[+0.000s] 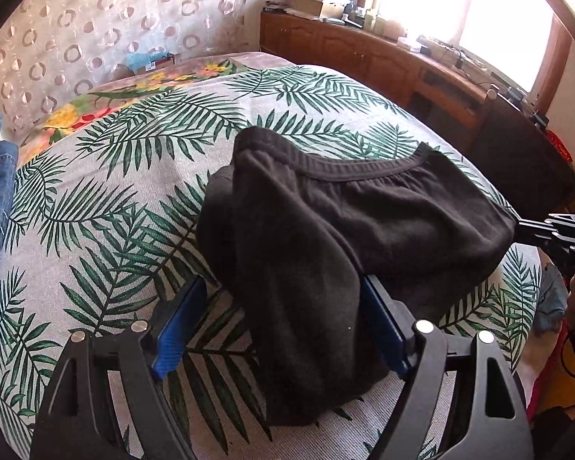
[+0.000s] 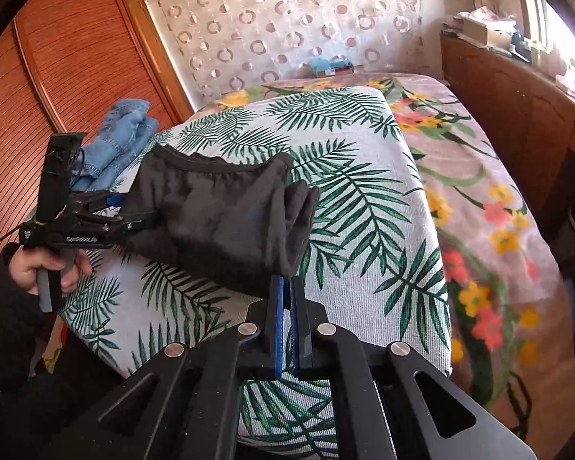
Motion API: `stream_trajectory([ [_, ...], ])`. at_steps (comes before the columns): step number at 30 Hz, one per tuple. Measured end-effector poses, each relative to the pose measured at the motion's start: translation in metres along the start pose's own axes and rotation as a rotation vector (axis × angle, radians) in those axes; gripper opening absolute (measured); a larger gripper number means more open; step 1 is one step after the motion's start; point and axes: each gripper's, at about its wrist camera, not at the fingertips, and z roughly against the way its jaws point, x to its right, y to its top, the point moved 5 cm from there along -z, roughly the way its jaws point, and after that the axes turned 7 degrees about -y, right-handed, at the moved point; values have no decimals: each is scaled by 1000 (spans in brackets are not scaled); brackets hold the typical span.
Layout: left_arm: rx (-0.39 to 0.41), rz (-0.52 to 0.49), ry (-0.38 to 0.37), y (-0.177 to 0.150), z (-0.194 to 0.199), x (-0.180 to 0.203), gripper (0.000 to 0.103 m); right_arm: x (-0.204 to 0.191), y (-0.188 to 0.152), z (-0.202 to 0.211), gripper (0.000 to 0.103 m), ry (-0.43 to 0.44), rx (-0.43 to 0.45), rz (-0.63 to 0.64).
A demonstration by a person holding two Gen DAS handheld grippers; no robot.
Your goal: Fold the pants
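From the left wrist, the black pants [image 1: 326, 222] lie bunched on the leaf-print bed cover [image 1: 134, 176], waistband turned toward the window. The left gripper [image 1: 283, 318] stands wide open with a thick fold of the cloth lying between its blue pads [image 1: 180, 329]; the pads do not look pressed onto it. The right gripper [image 1: 548, 230] comes in at the pants' right edge.

From the right wrist, the right gripper [image 2: 286, 280] is fully closed, pinching the near corner of the pants [image 2: 218, 214] between its tips. Blue jeans [image 2: 122, 134] sit at the far left of the bed.

The cloth looks soft, limp and light; it will sag and slide, so the firm waistband or a bunched hem seems the best hold.
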Motion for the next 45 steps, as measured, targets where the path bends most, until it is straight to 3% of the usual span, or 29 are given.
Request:
stream_trajectory([
  [13,20,-1,8,-2,1,1,83,-23,16,12,8,-59,65,64],
  [15,26,-2,10,-3,1,2,83,-22,18,11,13,-66,75,55],
  [17,31,-3,11,-3,1,1,84,-23,22,8,29,-77,81,50],
  [20,31,-2,10,-3,1,2,84,-29,28,-2,44,-74,87,57],
  [32,33,0,8,-4,2,2,84,-34,57,-53,45,-51,43,51],
  [36,-1,28,-18,-2,6,0,84,-34,61,-61,45,-68,38,78],
  [40,57,0,-9,11,24,1,84,-31,60,-62,45,-76,48,93],
  [42,70,-6,-6,20,29,1,80,-30,61,-63,45,-69,50,90],
  [45,86,-7,-34,34,31,0,67,-30,62,-63,45,-47,51,79],
])
